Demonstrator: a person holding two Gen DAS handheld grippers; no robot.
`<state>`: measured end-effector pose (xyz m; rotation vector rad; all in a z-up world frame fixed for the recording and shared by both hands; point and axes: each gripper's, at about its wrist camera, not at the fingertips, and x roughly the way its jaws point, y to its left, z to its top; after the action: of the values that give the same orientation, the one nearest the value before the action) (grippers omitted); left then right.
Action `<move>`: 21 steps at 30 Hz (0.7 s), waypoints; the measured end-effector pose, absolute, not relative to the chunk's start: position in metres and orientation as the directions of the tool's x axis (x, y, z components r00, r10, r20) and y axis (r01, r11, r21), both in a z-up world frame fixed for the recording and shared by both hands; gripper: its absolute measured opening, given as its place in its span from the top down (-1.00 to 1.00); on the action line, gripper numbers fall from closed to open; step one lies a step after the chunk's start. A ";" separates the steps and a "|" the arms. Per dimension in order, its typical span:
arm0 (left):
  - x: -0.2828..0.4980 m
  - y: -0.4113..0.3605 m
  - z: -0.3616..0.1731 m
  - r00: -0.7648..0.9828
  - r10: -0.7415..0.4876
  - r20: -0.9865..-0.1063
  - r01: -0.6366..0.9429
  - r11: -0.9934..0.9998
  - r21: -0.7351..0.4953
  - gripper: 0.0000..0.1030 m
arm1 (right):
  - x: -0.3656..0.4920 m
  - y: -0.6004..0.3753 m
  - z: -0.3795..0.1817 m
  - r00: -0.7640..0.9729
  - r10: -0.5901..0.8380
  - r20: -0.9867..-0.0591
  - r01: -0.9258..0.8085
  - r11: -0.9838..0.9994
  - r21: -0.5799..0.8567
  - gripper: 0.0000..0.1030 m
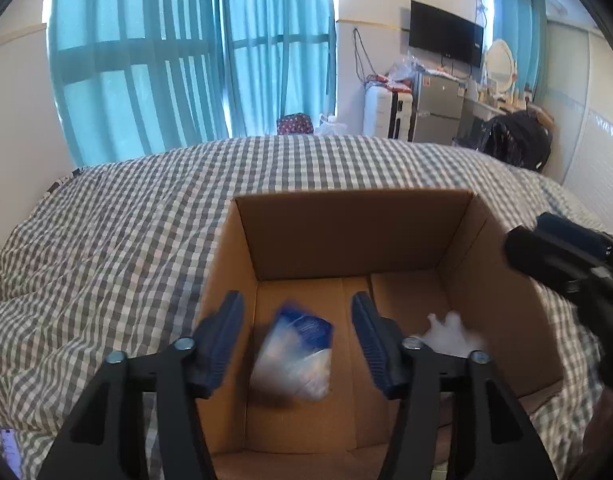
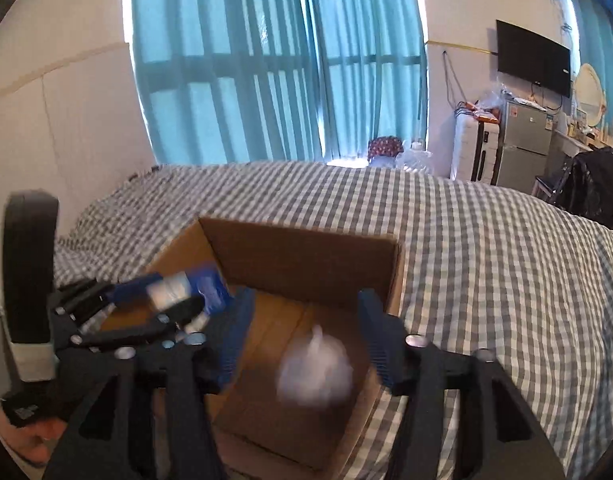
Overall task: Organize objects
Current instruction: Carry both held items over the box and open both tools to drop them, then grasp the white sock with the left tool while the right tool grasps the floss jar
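An open cardboard box [image 1: 346, 232] stands on the checkered bed; it also shows in the right wrist view [image 2: 302, 260]. My left gripper [image 1: 298, 320] is open above the box. A blurred blue-and-clear packet [image 1: 296, 356] is below its fingers, inside the box, and free of them. My right gripper [image 2: 302, 320] is open over the box's right part. A blurred white bundle [image 2: 316, 372] is below it, free of its fingers; it also shows in the left wrist view [image 1: 450, 334]. The packet [image 2: 194, 288] and the left gripper show at the left of the right wrist view.
The grey-and-white checkered bedspread [image 1: 126, 240] surrounds the box. Teal curtains [image 1: 166, 60] hang behind the bed. A suitcase [image 1: 386, 114], a small fridge [image 1: 436, 108], a wall television [image 1: 446, 34] and a chair with dark clothes [image 1: 514, 140] stand at the far right.
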<state>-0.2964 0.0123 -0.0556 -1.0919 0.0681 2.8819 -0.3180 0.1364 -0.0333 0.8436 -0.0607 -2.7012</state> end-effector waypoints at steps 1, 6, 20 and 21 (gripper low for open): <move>-0.294 0.011 -0.051 -0.753 0.033 -0.657 -0.064 -0.998 0.023 -0.39 | -0.312 0.139 -0.027 -0.787 -0.310 -0.533 0.279 -0.950 0.142 -0.41; -0.261 0.006 -0.012 -0.803 0.012 -0.596 -0.035 -0.999 0.028 -0.87 | -0.276 0.146 0.019 -0.825 -0.313 -0.471 0.279 -0.950 0.142 -0.56; -0.124 -0.021 0.023 -0.846 -0.028 -0.533 0.035 -0.999 -0.003 -1.00 | -0.107 0.130 0.058 -0.871 -0.255 -0.419 0.296 -0.955 -0.034 -0.85; -0.116 -0.022 0.019 -0.841 -0.037 -0.539 0.041 -0.999 0.005 -1.00 | -0.097 0.129 0.050 -0.865 -0.257 -0.431 0.301 -0.953 -0.036 -0.85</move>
<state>-0.1156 -0.0220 0.0185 -0.8946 -0.0110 3.0538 -0.0969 0.1285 0.0505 0.6216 0.1476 -2.7786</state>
